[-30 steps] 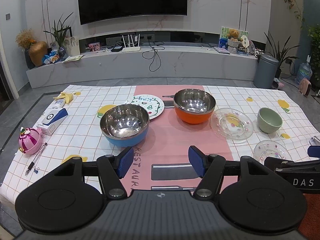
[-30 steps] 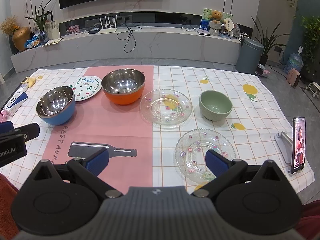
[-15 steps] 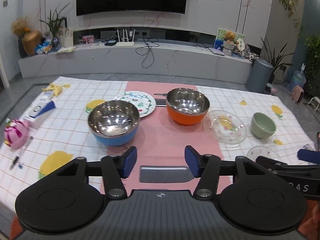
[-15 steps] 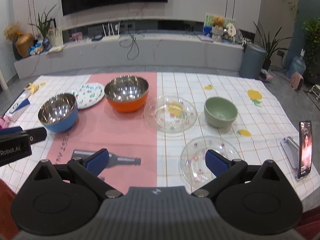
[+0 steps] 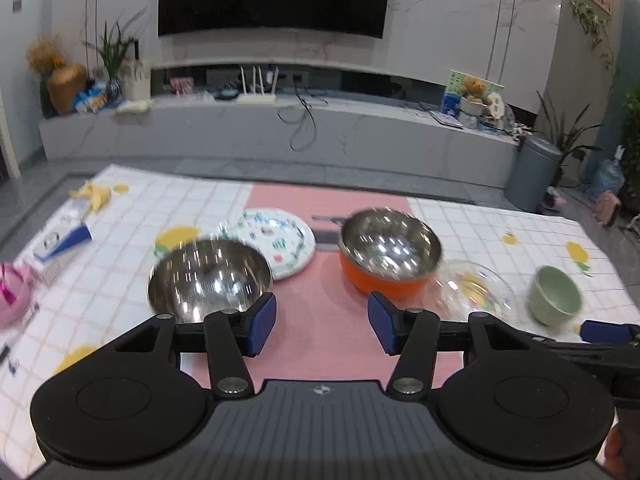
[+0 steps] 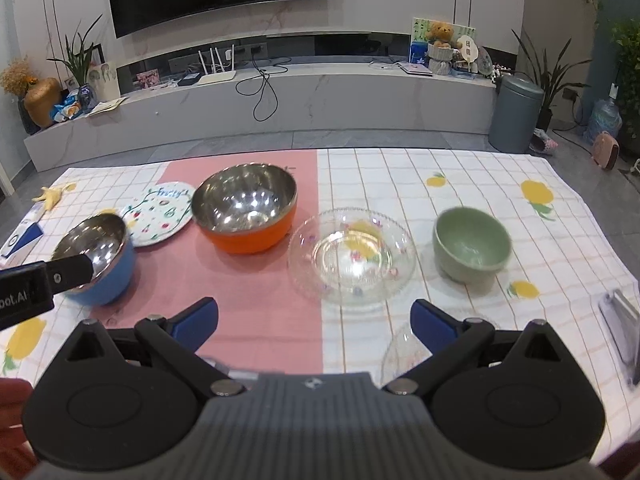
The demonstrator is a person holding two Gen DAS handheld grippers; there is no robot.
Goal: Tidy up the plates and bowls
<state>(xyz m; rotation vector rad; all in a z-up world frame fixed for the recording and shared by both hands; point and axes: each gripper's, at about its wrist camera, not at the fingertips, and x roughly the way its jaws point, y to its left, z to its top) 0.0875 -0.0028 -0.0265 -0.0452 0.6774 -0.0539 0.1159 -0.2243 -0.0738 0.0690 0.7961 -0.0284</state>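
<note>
A blue steel-lined bowl (image 5: 206, 278) (image 6: 98, 258) sits at the left, just beyond my left finger. An orange steel-lined bowl (image 5: 390, 250) (image 6: 246, 212) stands on the pink strip. A white patterned plate (image 5: 274, 242) (image 6: 158, 214) lies behind them. A clear glass plate (image 6: 352, 256) (image 5: 474, 292) and a green bowl (image 6: 472, 244) (image 5: 554, 296) sit to the right. A second glass plate (image 6: 404, 354) lies under my right finger. My left gripper (image 5: 322, 324) is open and empty above the pink strip. My right gripper (image 6: 314, 322) is open and empty before the glass plate.
A checked tablecloth (image 6: 460, 172) covers the table. A pink toy (image 5: 12, 298), a blue-white box (image 5: 60, 242) and a banana peel (image 5: 94, 196) lie at the left edge. A phone on a stand (image 6: 624, 326) is at the right edge. A TV console stands beyond.
Both grippers have moved forward and lower toward the dishes. The near glass plate has slid under the right gripper's finger. The dishes have not moved.
</note>
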